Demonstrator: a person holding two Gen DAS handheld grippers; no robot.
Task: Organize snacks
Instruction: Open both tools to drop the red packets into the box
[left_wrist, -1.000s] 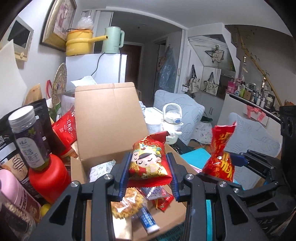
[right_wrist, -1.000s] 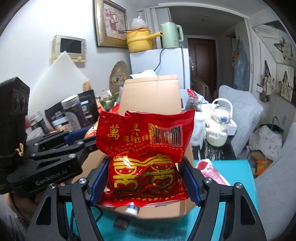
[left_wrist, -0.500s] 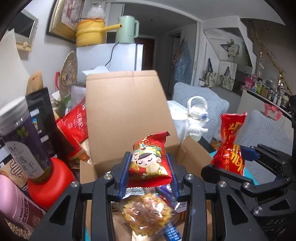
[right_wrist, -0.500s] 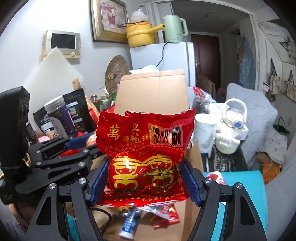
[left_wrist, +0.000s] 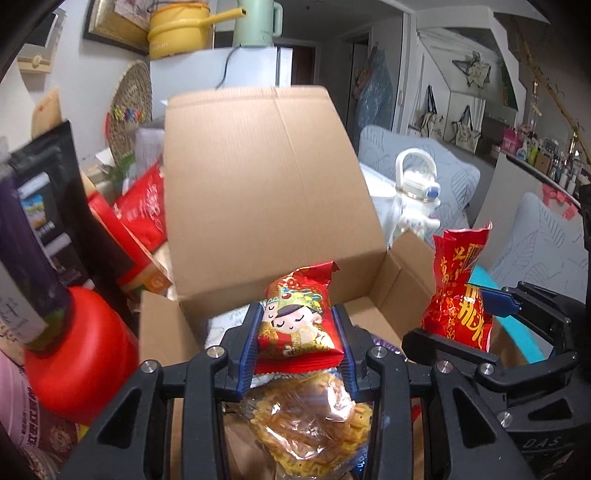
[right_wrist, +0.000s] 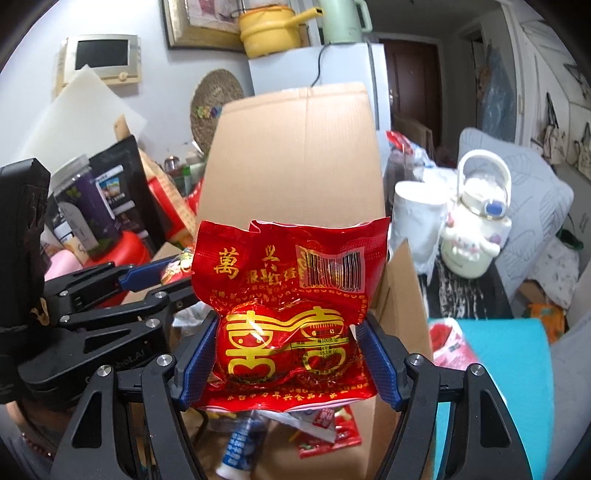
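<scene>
My left gripper (left_wrist: 297, 341) is shut on a small red snack packet with a cartoon face (left_wrist: 297, 321), held over the open cardboard box (left_wrist: 266, 173). My right gripper (right_wrist: 288, 362) is shut on a bigger red snack bag with gold characters (right_wrist: 288, 314), also above the box (right_wrist: 295, 155). This bag also shows in the left wrist view (left_wrist: 458, 295), to the right of my left gripper. Inside the box lie a clear bag of yellow snacks (left_wrist: 310, 421), a blue-labelled tube (right_wrist: 240, 443) and small red packets (right_wrist: 328, 428).
Left of the box stand a red container (left_wrist: 77, 354) with a purple jar (left_wrist: 26, 243) on it, dark bags and red packs (left_wrist: 144, 206). A white teapot (right_wrist: 476, 229) and white cup (right_wrist: 415, 214) stand right of the box. A teal surface (right_wrist: 495, 387) lies at right.
Both grippers have moved forward and lower over the box, each still holding its packet. The box flap and the contents now look closer.
</scene>
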